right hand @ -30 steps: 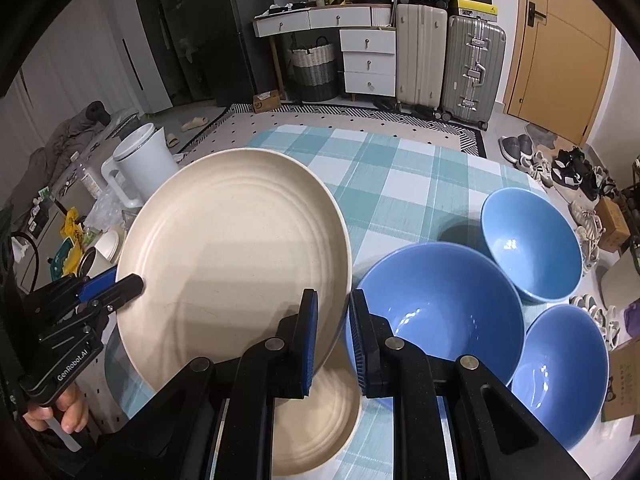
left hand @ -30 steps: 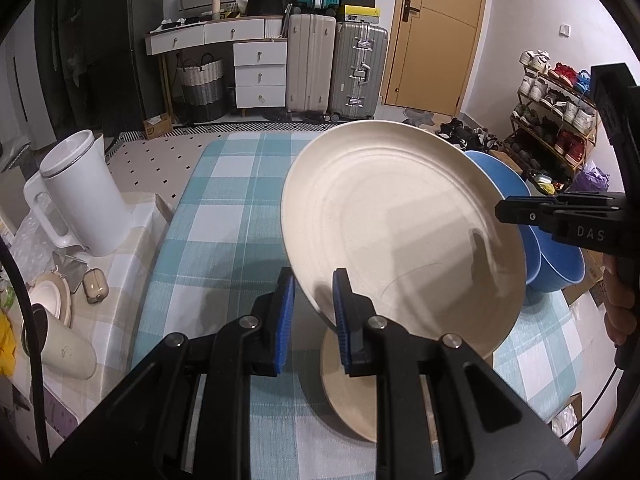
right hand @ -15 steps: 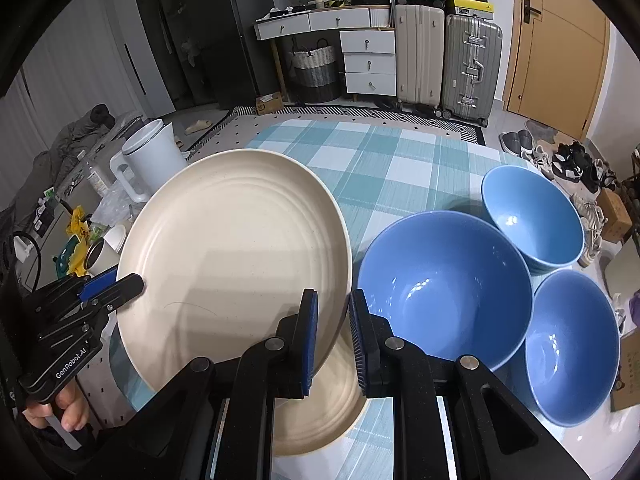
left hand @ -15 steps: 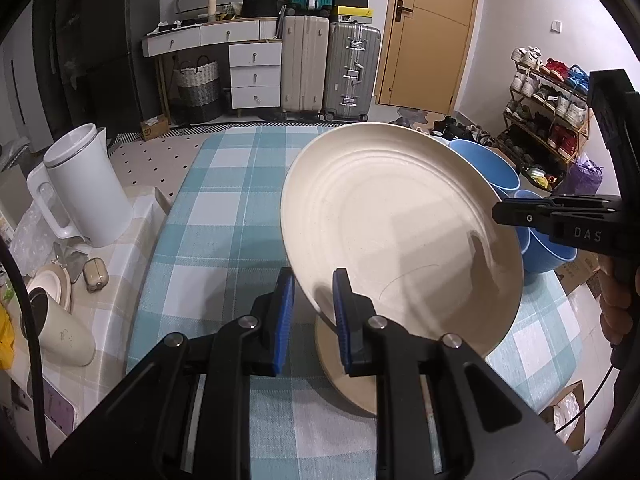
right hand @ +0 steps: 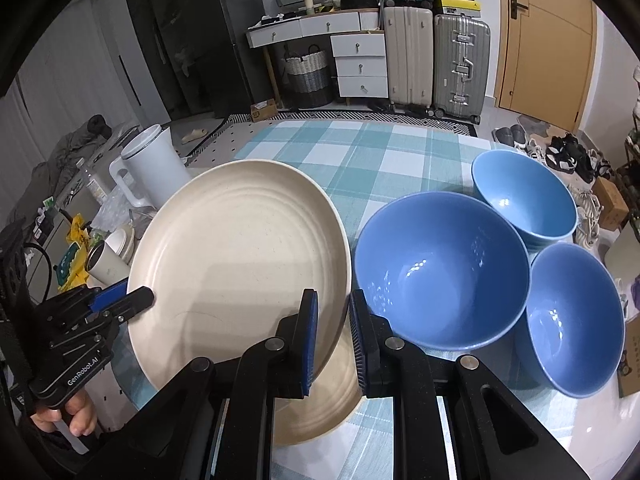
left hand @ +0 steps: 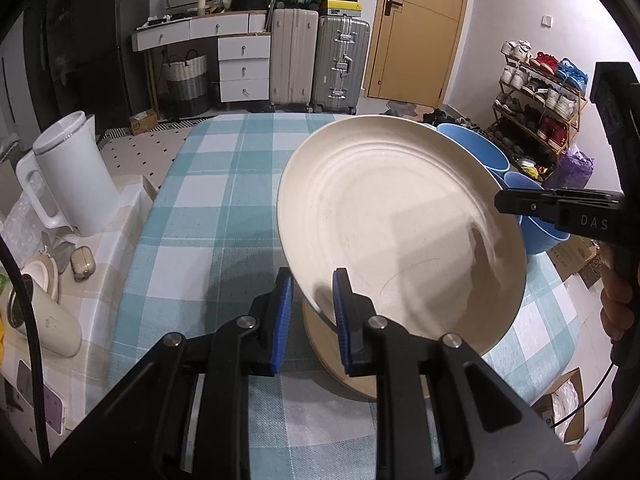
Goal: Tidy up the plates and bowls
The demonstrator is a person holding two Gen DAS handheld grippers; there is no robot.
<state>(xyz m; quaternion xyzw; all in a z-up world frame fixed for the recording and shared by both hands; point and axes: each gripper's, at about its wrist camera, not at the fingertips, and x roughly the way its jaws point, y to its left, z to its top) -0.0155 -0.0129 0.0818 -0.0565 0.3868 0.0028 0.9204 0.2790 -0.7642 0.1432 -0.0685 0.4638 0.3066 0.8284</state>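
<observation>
Both grippers pinch one cream plate (left hand: pixel 400 232) by opposite edges: the left gripper (left hand: pixel 312 304) clamps its rim at seven o'clock, the right gripper (right hand: pixel 333 320) clamps it at four o'clock, jaws narrowed onto the thin edge. Held this way the plate hangs tilted above a second cream plate (right hand: pixel 320 404) on the checked tablecloth (left hand: pixel 208 216), I'd guess for stacking. Three blue bowls (right hand: pixel 440 268) cluster touching at three o'clock.

Left gripper (left hand: pixel 313 294) clamped on the cream plate (left hand: pixel 400 232) rim, right gripper (right hand: pixel 333 322) pinching its opposite edge, both level, facing inward
</observation>
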